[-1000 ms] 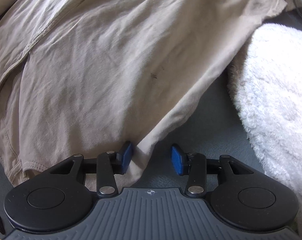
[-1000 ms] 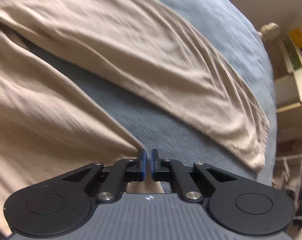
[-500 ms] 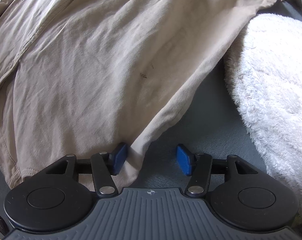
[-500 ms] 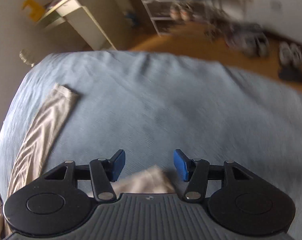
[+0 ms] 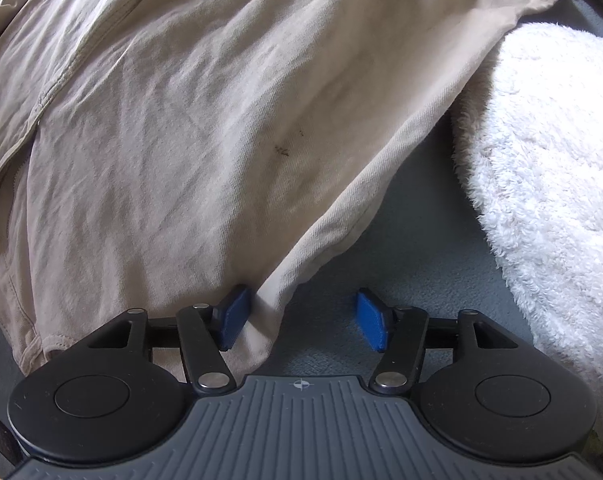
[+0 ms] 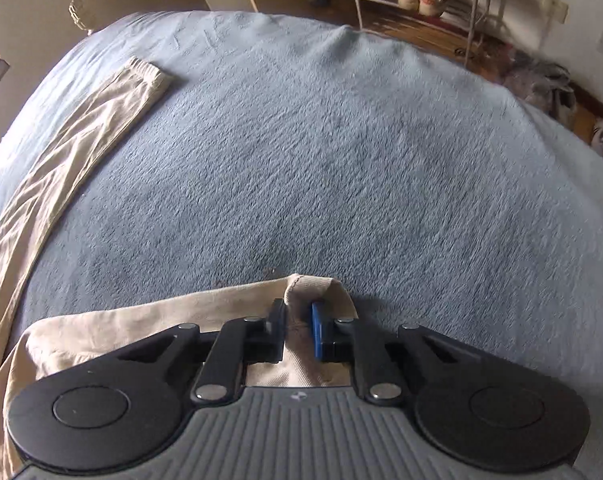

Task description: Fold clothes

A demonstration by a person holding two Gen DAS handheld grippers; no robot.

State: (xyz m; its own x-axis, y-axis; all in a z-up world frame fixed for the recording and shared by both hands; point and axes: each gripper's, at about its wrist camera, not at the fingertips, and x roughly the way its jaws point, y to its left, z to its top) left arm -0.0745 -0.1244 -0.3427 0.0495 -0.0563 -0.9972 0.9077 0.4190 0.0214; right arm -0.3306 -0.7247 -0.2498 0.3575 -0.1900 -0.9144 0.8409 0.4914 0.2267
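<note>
While the blue-grey bed (image 6: 341, 168) fills most of the right wrist view, the beige trousers (image 5: 205, 120) lie spread across it, covering the left wrist view from nine to one o'clock, with one leg (image 6: 73, 152) stretching away toward ten o'clock in the right view. A fluffy white blanket (image 5: 549, 168) sits just beside the trousers at three o'clock. The right gripper (image 6: 299, 330) has its fingers clamped on a bunched fold of the trouser cloth. The left gripper (image 5: 301, 326) has its fingers well apart, one blue pad (image 5: 233, 316) touching the trouser edge, the other over bare bed. The step looks like gathering both grips before a fold; next, the left fingers would need to close on that edge without pinching the bedcover.
</note>
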